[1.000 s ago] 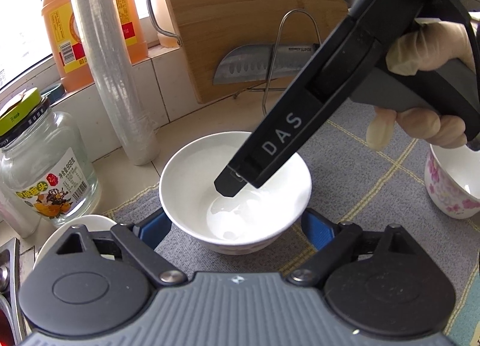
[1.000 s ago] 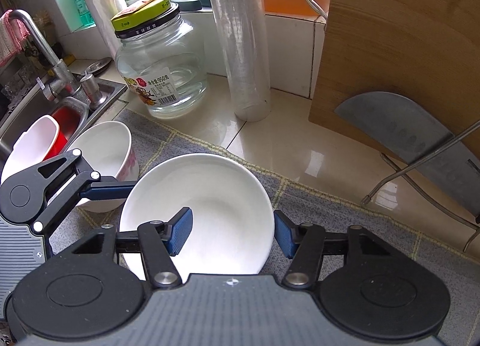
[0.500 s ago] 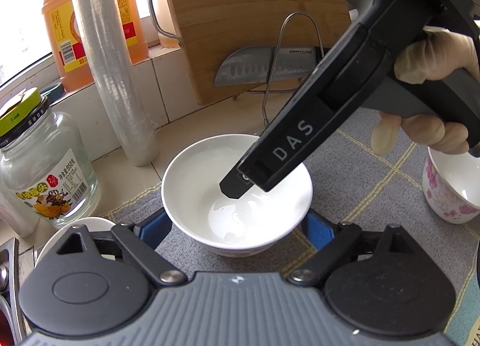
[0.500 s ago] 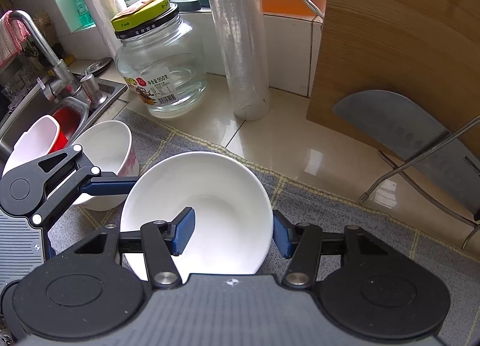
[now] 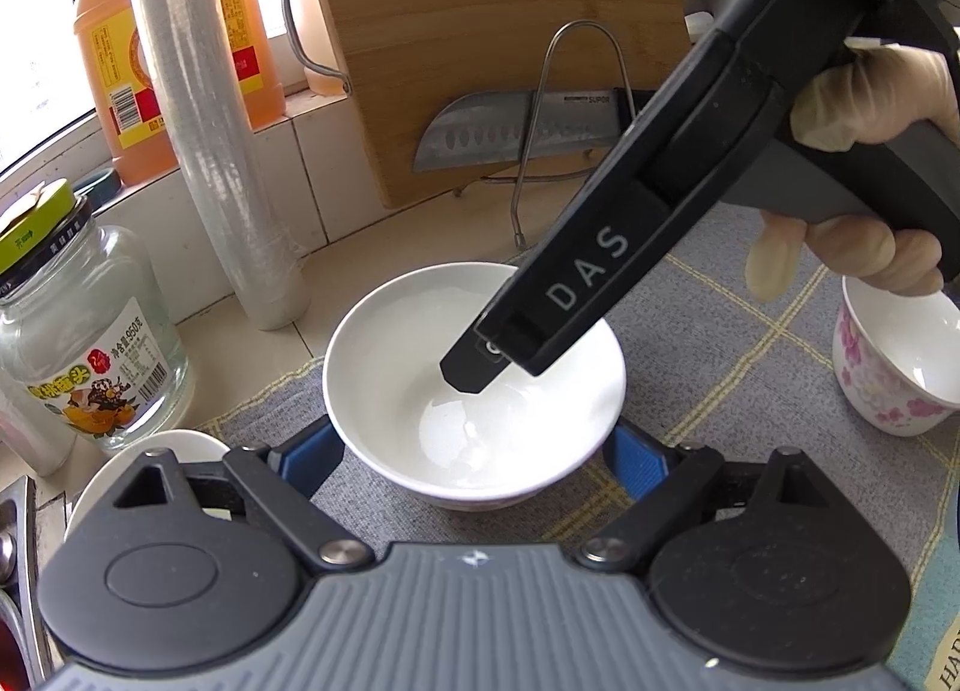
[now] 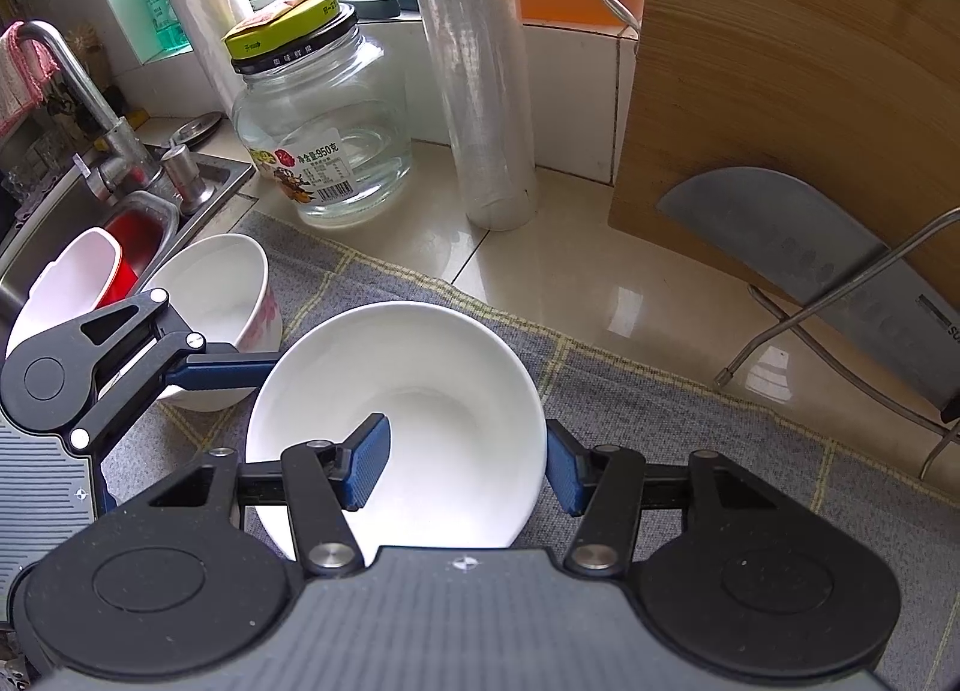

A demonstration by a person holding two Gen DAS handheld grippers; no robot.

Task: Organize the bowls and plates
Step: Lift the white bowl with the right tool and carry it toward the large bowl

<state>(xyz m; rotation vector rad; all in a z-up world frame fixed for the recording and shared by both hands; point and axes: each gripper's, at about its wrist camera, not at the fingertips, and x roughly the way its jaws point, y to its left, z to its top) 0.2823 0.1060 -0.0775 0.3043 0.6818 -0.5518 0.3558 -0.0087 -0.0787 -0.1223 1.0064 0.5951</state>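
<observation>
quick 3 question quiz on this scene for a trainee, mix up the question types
1. True or false: the white bowl lies upside down.
2. Where are the fingers of the right gripper? A: both outside the bowl. B: one inside the bowl, one outside its rim. C: both inside the bowl.
3. What stands between the glass jar and the wooden board?

Key
1. False: it sits mouth up on the grey checked cloth.
2. B.
3. The roll of clear film.
</observation>
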